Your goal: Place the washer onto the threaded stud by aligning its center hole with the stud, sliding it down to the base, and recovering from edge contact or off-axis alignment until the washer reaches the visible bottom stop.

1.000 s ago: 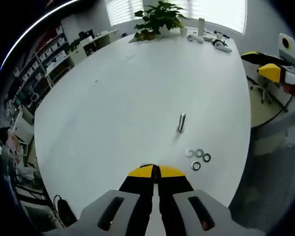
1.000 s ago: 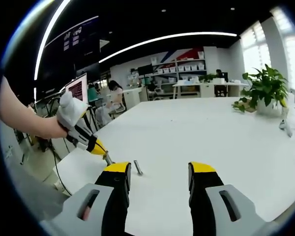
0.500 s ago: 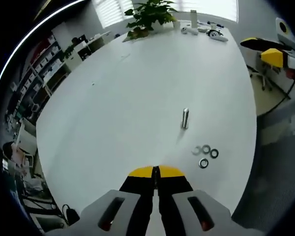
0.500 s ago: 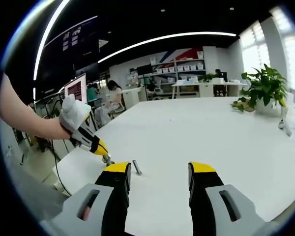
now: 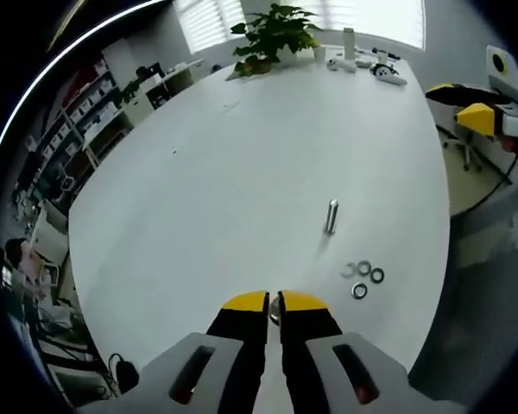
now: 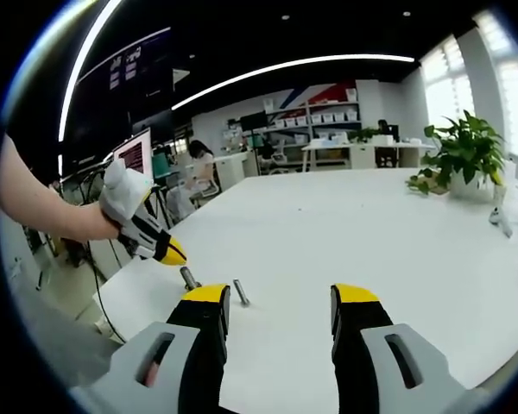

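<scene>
A short threaded stud (image 5: 331, 216) stands upright on the white table (image 5: 242, 155); it is also in the right gripper view (image 6: 240, 291). Several loose washers (image 5: 363, 278) lie flat just beside it, toward the table edge. My left gripper (image 5: 274, 302) has its jaws parted by a narrow gap, and a small grey metal piece (image 6: 188, 278) stands on the table just under its yellow tip (image 6: 171, 252). My right gripper (image 6: 281, 302) is open wide with nothing between its fingers, held off to the side of the table (image 5: 462, 103).
A potted plant (image 5: 272, 34) and small white items (image 5: 371, 67) sit at the table's far end. The table edge (image 5: 445, 216) runs close to the washers, with a chair beyond. Shelves and desks with a seated person (image 6: 200, 164) fill the background.
My left gripper's jaws have parted slightly from shut, and its tip has lifted a little off the small grey piece. The right gripper has stayed put.
</scene>
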Motion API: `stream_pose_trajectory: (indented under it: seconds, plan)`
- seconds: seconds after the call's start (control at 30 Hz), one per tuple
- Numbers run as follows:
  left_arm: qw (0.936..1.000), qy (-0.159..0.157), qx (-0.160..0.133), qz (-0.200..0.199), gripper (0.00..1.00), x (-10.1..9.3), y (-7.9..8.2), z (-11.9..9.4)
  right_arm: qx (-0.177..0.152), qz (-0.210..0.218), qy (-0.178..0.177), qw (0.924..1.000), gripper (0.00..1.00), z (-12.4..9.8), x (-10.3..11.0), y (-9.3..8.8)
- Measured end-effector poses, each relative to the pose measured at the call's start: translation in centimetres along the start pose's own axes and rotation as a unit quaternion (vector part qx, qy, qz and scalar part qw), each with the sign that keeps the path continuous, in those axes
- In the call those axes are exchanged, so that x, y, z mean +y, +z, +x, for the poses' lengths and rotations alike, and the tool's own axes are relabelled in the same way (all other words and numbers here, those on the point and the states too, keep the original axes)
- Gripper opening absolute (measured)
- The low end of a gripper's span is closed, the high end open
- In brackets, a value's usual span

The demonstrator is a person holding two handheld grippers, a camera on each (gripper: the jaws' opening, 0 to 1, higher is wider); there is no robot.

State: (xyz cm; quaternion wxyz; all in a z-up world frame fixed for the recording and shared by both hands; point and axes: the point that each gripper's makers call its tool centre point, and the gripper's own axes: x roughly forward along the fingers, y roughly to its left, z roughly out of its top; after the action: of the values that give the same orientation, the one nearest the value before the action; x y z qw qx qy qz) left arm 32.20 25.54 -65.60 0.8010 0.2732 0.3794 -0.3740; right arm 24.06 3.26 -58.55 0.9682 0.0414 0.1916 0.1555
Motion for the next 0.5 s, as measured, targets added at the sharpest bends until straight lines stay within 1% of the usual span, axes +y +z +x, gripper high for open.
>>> stream_pose_trajectory:
  seconds: [0.17,0.33,0.37,0.4,0.47,0.5]
  plan:
    - [0.9995,0.011,-0.023,-0.019,0.05,0.1,0.2,-1.0,0.004,-0.004,0.002,1.0,0.49,0.1,0.2,-0.2]
    - [0.998,0.017,-0.049,-0.037,0.06,-0.2,0.2,-2.2,0.01,-0.008,0.004,0.9999,0.49,0.2,0.5,-0.3]
    - [0.9974,0.019,-0.054,-0.044,0.07,-0.3,0.2,-2.4,0.011,-0.009,0.004,0.9999,0.49,0.2,0.5,-0.3]
    - [0.9958,0.021,-0.067,-0.059,0.07,-0.3,0.3,-2.7,0.012,-0.01,0.004,0.9999,0.49,0.2,0.5,-0.3]
    - [0.9939,0.024,-0.08,-0.071,0.07,-0.5,0.3,-3.2,0.014,-0.012,0.005,0.9998,0.49,0.2,0.6,-0.2]
    - [0.9924,0.021,-0.089,-0.082,0.07,-0.7,0.3,-3.5,0.015,-0.012,0.005,0.9998,0.49,0.2,0.6,-0.2]
